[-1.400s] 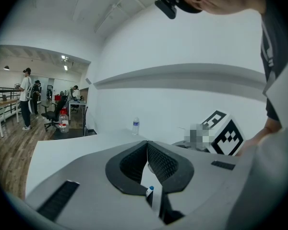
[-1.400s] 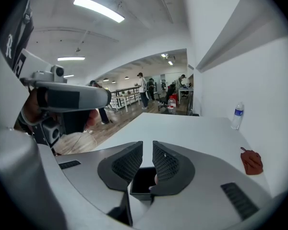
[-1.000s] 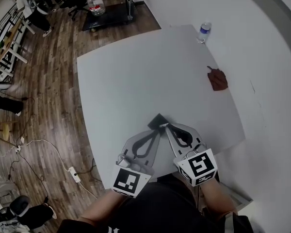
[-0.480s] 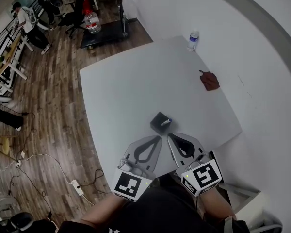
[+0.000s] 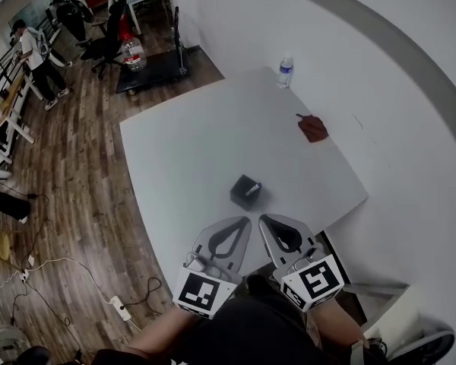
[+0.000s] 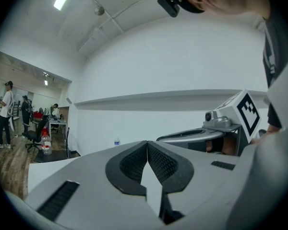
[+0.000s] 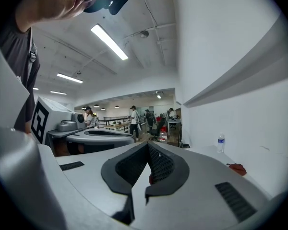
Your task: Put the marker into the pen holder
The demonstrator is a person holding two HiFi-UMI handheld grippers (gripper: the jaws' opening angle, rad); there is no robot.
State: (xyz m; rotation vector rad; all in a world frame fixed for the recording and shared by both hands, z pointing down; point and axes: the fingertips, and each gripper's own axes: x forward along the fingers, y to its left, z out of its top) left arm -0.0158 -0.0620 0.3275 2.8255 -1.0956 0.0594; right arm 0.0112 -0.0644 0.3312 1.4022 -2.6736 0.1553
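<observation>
As the large pale grey table [image 5: 197, 135] is stretching out under the head camera, the placing step is looking finished, and the next move is likely calling for little more than holding both tools clear of the table without knocking anything.

The grey two-jaw left gripper [image 5: 243, 223] and its twin, the right gripper [image 5: 264, 220], are hovering side by side at the near edge of the table, close to the person's body, noses angling in toward each other and pointing up the table. Each gripper's own view is showing its ribbed pads pressed together at the tips, clenched on nothing.

The small black square pen holder [image 5: 242, 198] is standing on the table just beyond the two noses, apart from both. A crumpled dark red cloth [image 5: 312, 127] is lying well off toward the wall, and a clear plastic water bottle [image 5: 286, 70] is standing at the far corner. The pale marker [image 5: 252, 190] is sitting inside the holder, its end poking out at a tilt.
</observation>
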